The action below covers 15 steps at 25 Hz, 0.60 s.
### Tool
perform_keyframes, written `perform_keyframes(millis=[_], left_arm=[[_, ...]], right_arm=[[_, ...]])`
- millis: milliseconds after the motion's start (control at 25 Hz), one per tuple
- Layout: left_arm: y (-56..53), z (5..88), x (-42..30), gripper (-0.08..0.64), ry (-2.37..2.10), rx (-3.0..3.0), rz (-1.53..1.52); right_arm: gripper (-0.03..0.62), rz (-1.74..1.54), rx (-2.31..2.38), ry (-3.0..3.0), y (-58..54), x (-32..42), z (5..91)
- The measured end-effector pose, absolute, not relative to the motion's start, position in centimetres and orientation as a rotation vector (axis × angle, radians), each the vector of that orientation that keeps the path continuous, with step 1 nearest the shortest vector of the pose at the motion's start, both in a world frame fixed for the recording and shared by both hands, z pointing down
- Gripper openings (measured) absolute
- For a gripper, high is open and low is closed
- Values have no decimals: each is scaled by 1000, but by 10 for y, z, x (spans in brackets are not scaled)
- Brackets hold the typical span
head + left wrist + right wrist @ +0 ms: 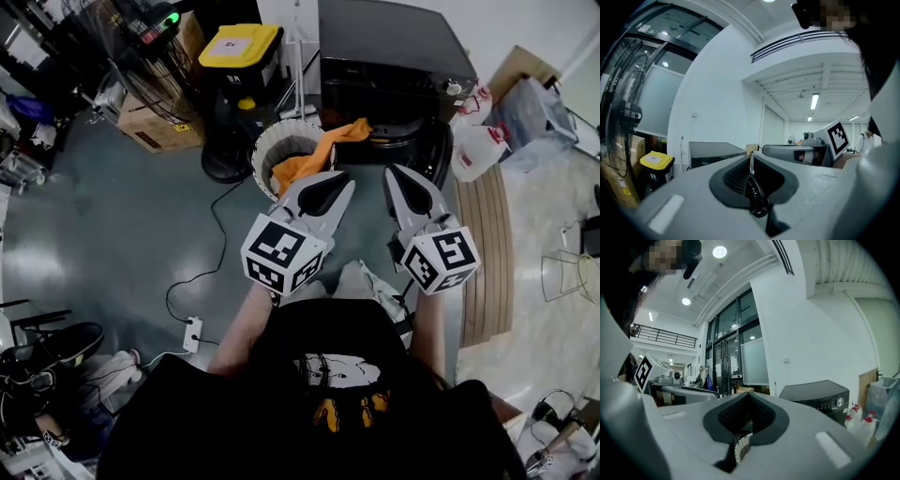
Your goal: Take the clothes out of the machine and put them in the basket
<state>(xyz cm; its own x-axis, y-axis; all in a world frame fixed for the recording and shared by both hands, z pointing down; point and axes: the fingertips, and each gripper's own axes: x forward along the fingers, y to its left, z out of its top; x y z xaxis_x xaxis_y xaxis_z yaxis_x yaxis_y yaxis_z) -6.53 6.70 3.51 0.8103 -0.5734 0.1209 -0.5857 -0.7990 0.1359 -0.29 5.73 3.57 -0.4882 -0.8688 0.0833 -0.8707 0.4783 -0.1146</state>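
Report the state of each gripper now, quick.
Left gripper: closed, holding nothing.
Right gripper: closed, holding nothing.

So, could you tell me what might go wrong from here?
The orange cloth hangs over the basket rim toward the machine and could slide to the floor. The black cable on the floor could catch a foot. The left hand-held gripper and right hand-held gripper are shut; they must open before grabbing.
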Motion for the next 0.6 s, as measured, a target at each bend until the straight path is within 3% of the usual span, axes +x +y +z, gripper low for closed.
perform_keyframes(millis=[600], left_arm=[[65,30,-77,25,-943,2828,76]], right_arm=[[14,137,1606,-2653,43,14,23]])
